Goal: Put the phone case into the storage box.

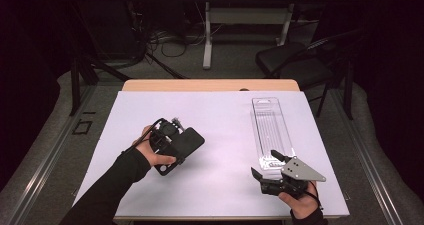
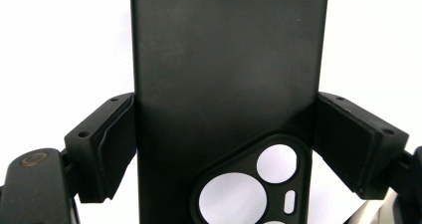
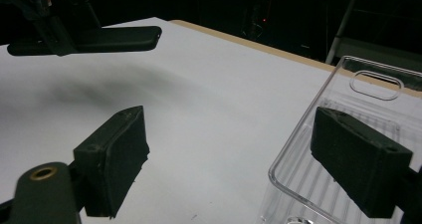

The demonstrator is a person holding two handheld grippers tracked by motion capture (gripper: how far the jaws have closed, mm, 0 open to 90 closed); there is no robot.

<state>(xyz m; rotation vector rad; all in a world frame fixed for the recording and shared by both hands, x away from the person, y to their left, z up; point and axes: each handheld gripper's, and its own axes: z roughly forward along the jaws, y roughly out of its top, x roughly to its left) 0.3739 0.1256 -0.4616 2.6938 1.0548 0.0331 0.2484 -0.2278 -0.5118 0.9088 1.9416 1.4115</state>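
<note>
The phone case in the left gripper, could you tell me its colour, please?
Matte black phone case; the left gripper view shows it best.

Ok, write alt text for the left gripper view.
A black phone case stands upright, clamped between the left gripper's two black jaws against a white surface. Its camera cut-outs show near the bottom edge.

Lighting falls from overhead onto the white mat (image 1: 220, 120); the surrounding room is dark, nearly black at the sides. In the left gripper view the mat is overexposed to plain white behind the black case (image 2: 224, 84). In the right gripper view the case casts a soft, diffuse shadow (image 3: 114, 87) on the mat. Near jaws are slightly soft. The clear tray (image 1: 270, 130) shows faint glare along its rim.
</note>
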